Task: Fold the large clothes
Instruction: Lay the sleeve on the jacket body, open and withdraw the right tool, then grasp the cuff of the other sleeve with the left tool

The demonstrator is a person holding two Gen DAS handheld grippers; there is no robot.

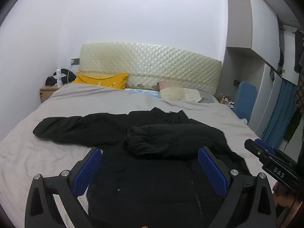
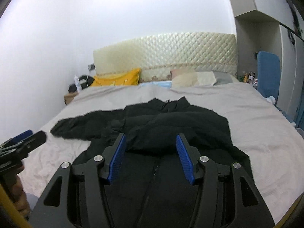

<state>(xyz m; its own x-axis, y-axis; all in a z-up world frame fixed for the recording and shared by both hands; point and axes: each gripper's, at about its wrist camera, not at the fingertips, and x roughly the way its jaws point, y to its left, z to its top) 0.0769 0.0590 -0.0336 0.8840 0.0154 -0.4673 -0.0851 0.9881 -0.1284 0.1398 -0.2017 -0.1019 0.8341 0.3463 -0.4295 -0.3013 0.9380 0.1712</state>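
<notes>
both tongs hover over the near end of the bed with nothing in them: my left tongs (image 1: 150, 169) stand wide apart above the lower body of the black jacket (image 1: 152, 133), and my right tongs (image 2: 151, 157) are apart too, a little narrower, over the zip line of the same garment. the jacket lies spread front-up on the grey bed cover (image 1: 95, 102), collar toward the quilted headboard (image 1: 152, 62). one sleeve (image 1: 171, 138) is already laid across the chest, its cuff ending near the middle; the other sleeve (image 1: 76, 127) reaches out flat to the left across the cover. i judge the fold is partly done, with that outstretched sleeve as the step in hand. the next move, as i read it, calls for my left tongs to travel out to that cuff, close on it, and carry it back over the chest to lie on the first sleeve, before the hem gets lifted toward the collar. a yellow pillow (image 1: 102, 79) sits well apart at the head.
</notes>
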